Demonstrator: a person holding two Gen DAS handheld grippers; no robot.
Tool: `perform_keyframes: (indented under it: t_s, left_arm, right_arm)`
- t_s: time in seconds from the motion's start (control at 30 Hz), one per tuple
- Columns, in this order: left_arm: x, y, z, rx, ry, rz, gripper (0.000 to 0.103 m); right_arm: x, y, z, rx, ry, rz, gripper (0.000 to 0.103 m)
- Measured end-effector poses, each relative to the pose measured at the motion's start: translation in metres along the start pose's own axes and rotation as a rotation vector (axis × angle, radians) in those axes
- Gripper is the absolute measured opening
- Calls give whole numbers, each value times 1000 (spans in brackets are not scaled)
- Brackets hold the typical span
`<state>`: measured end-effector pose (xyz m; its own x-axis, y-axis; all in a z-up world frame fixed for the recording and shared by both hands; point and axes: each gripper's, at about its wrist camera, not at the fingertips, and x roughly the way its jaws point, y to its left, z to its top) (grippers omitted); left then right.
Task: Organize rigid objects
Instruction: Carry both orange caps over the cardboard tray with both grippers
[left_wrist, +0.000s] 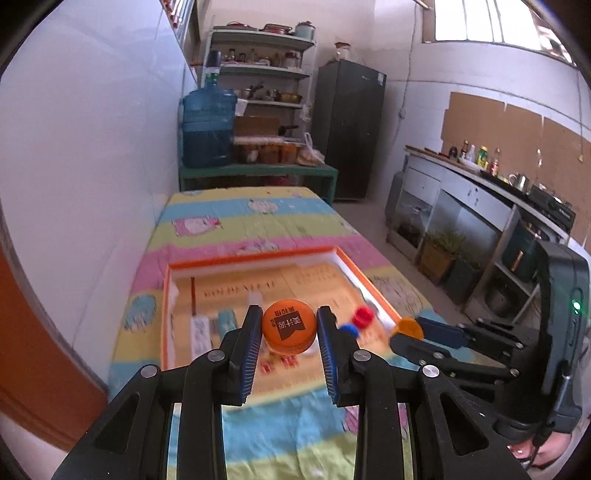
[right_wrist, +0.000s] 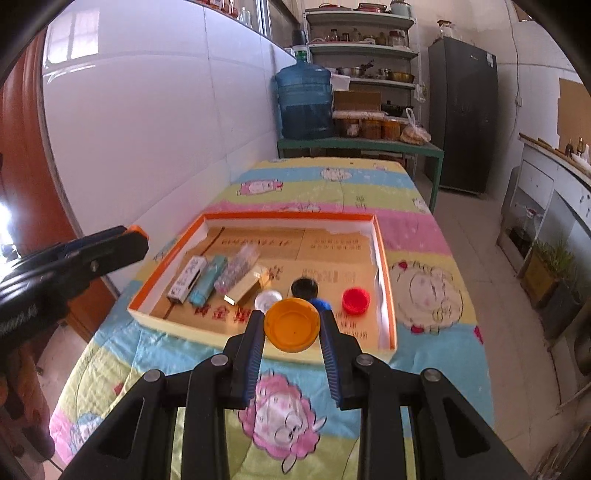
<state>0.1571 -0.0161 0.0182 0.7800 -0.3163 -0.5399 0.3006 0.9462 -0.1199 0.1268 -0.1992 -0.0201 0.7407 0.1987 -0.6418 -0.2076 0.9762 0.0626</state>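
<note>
My left gripper is shut on an orange printed cap, held above the orange-rimmed shallow box. My right gripper is shut on a plain orange cap, held over the box's near edge. In the right wrist view the box holds several small cartons at its left, a clear cap, a black cap, a blue cap and a red cap. The right gripper with its cap shows in the left wrist view; the left gripper shows at the left of the right wrist view.
The box lies on a table under a striped cartoon cloth, against a white tiled wall. Behind stand a blue water jug, a shelf rack and a dark fridge. A counter runs along the right.
</note>
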Motion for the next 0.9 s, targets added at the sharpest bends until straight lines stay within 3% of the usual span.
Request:
perform_keyframes:
  t_s: [0.5, 0.9]
  left_arm:
    - [49, 53, 53, -70, -9, 60, 31]
    - [125, 91, 63, -173, 48, 106, 31]
  right_arm:
    - [23, -22, 49, 13, -30, -29, 30]
    - [84, -24, 80, 55, 2, 18, 30]
